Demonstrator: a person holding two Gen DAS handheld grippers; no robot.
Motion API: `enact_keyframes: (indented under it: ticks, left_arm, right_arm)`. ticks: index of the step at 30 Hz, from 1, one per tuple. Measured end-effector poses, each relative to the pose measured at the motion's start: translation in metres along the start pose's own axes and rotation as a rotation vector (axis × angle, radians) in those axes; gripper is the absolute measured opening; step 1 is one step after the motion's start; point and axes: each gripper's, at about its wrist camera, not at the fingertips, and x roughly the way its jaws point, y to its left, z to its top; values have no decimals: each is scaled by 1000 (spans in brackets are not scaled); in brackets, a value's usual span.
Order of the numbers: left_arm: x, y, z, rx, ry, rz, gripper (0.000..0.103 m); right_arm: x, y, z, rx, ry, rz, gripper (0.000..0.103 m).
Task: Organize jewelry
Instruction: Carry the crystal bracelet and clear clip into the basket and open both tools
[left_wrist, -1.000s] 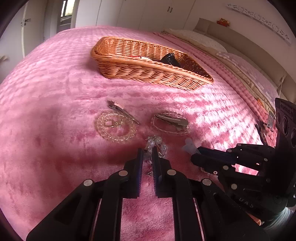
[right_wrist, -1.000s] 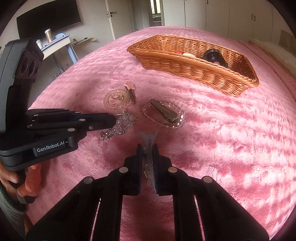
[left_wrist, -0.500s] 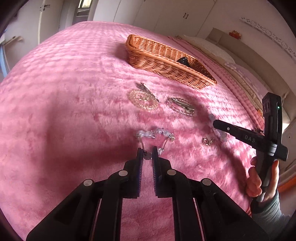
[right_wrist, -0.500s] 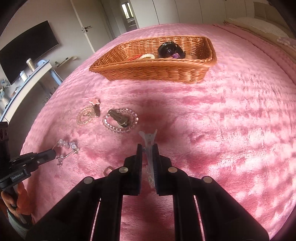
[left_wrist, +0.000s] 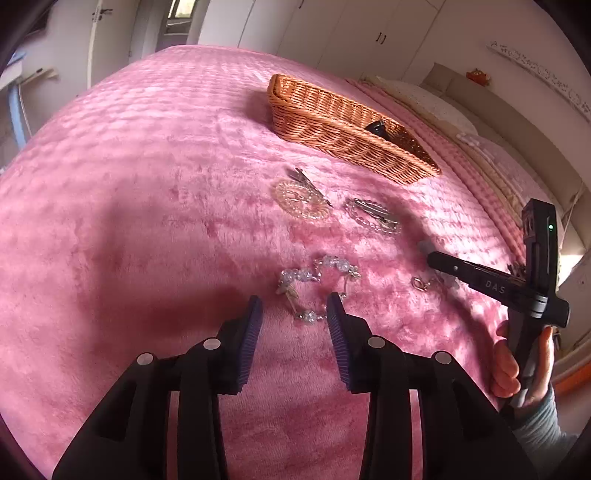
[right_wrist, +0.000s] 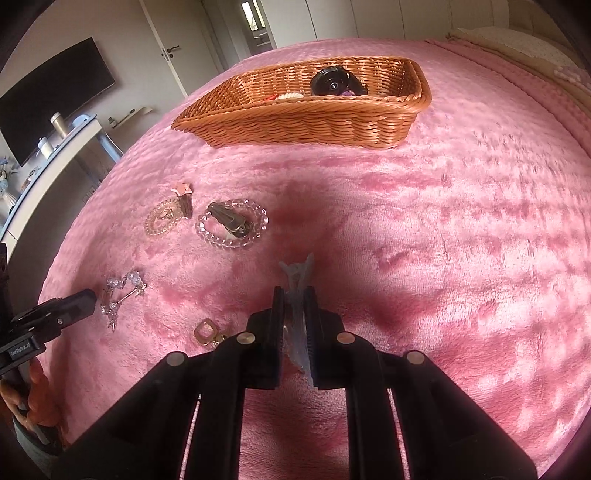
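My left gripper is open just in front of a crystal bead chain lying on the pink bedspread; the chain also shows in the right wrist view. My right gripper is shut on a pale blue translucent hair clip, held above the bedspread. A wicker basket stands farther back with a black round item and other pieces in it. A clear bead bracelet with a metal clip, a gold-toned bracelet and a gold earring lie on the bedspread.
The right gripper and the hand holding it show at the right of the left wrist view. A desk with a TV stands left of the bed. Pillows lie at the far end.
My left gripper has opened and the crystal chain now lies on the bedspread in front of it. My right gripper has moved a little nearer the basket, still holding the clip.
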Motion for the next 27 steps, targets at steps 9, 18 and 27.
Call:
enact_keyframes:
  ticks: [9,18,27]
  left_arm:
    - [23,-25,1,157,12,203,23]
    - [-16,-39,2,177,-106,33,13]
    - [-65,-72,28,224,-234,-139,13]
  right_arm:
    - [6,18,-2,-88,-3,-116,10]
    - [-24,23,-4,-107,-91,-77,9]
    - [-63,28,10,-109,-176,-36,9]
